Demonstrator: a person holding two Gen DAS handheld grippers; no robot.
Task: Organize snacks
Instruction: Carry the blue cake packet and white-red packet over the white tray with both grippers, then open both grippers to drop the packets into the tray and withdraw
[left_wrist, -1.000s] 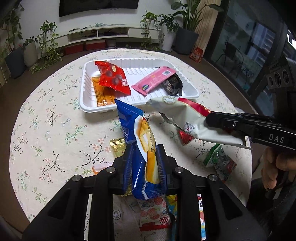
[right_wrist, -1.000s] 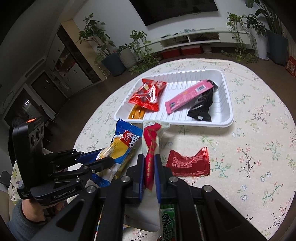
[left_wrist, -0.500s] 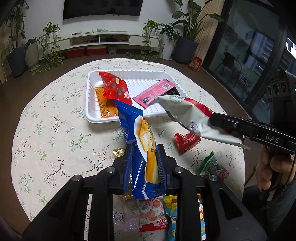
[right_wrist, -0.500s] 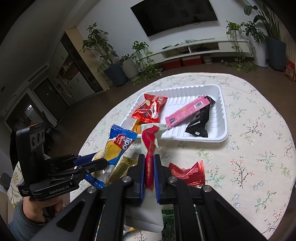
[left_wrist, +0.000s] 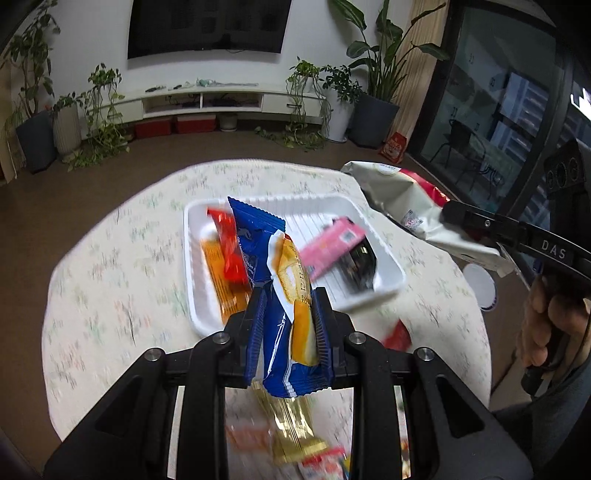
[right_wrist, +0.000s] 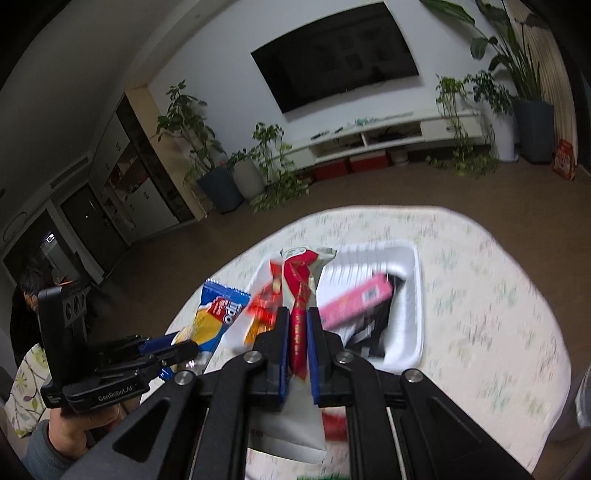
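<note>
My left gripper (left_wrist: 289, 325) is shut on a blue and yellow snack packet (left_wrist: 282, 295), held high above the table; it also shows in the right wrist view (right_wrist: 218, 321). My right gripper (right_wrist: 298, 343) is shut on a white and red snack bag (right_wrist: 301, 295), which also shows in the left wrist view (left_wrist: 417, 218). Below lies a white tray (left_wrist: 384, 258) holding a red packet (left_wrist: 229, 243), an orange packet (left_wrist: 218, 273), a pink bar (left_wrist: 332, 247) and a black packet (left_wrist: 360, 266). The table is motion-blurred.
The round table has a floral cloth (left_wrist: 110, 280). Loose snacks lie near its front edge: a gold packet (left_wrist: 291, 424) and a red packet (left_wrist: 397, 338). A white round object (left_wrist: 480, 288) lies at the right. Plants and a TV unit stand behind.
Both grippers have risen well above the table with their packets, and the views have tilted up toward the room. The tray now looks farther below.
</note>
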